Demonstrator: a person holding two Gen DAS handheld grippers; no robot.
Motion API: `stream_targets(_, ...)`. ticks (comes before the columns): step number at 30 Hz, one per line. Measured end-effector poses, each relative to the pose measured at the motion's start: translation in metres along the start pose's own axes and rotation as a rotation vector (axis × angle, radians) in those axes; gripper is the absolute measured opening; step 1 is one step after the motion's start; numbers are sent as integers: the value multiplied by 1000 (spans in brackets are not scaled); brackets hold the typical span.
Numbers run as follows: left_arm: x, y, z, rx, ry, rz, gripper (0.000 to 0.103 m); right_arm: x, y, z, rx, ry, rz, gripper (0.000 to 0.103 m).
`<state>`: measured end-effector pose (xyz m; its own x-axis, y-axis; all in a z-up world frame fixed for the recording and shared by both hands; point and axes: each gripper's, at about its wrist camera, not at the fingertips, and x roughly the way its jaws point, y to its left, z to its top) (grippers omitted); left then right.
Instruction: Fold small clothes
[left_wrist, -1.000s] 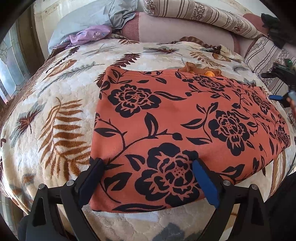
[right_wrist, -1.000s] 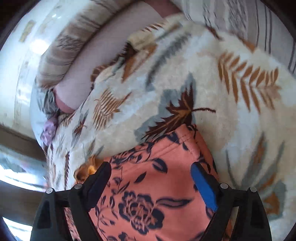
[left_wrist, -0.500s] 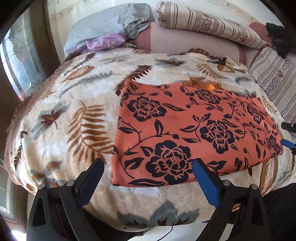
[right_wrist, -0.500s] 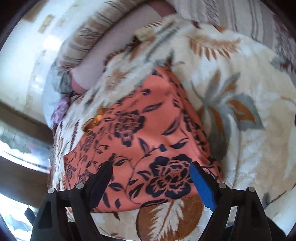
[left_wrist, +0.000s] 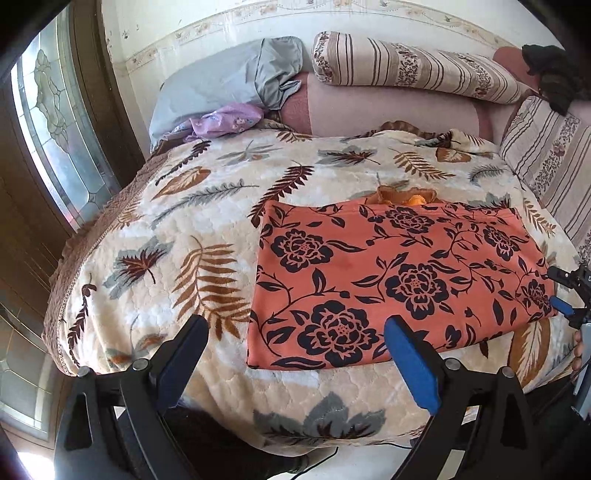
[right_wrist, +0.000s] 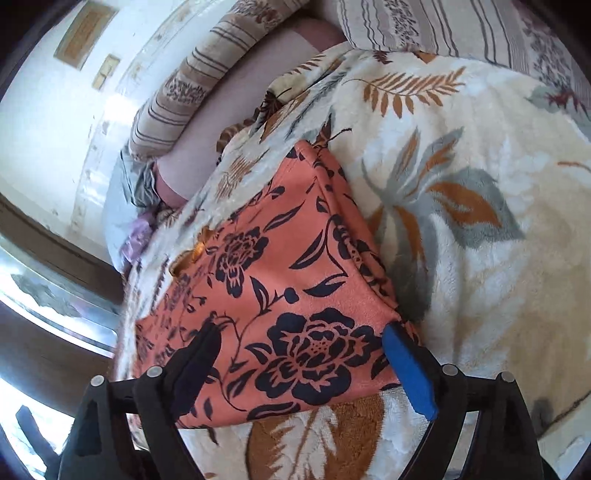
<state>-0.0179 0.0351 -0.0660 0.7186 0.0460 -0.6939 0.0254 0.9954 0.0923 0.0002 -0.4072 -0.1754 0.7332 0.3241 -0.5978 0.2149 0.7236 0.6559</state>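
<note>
Orange floral garment lies folded on the blanket, both grippers, left and right, spread wide, gripping nothing.

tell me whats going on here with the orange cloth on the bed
A person with a gripper in each hand is folding clothes on a bed. The orange flowered garment lies flat in a neat rectangle on the leaf-print blanket. Both the left gripper and the right gripper are open and hold nothing, at the garment's near edge.

Orange floral garment lies folded flat on blanket — left tongs spread, empty.
</note>
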Motion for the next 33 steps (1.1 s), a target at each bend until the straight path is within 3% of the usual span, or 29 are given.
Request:
stream_targets(6,-10,-14,4,29,-10,10,96,-6,-7,2,50,-16,80,92)
stream_targets(21,-15,-39,4,90,-16,15,96,-8,-12,3,82,-19,125,92)
stream_targets(26,7,-42,1,88,16,1,96,-11,-4,1,41,19,85,92)
stream_targets(30,29,-50,2,97,39,-6,96,-33,2,-28,102,60,127,92)
stream_targets(33,49,-60,9,86,52,-35,96,-25,-13,-47,216,106,119,92)
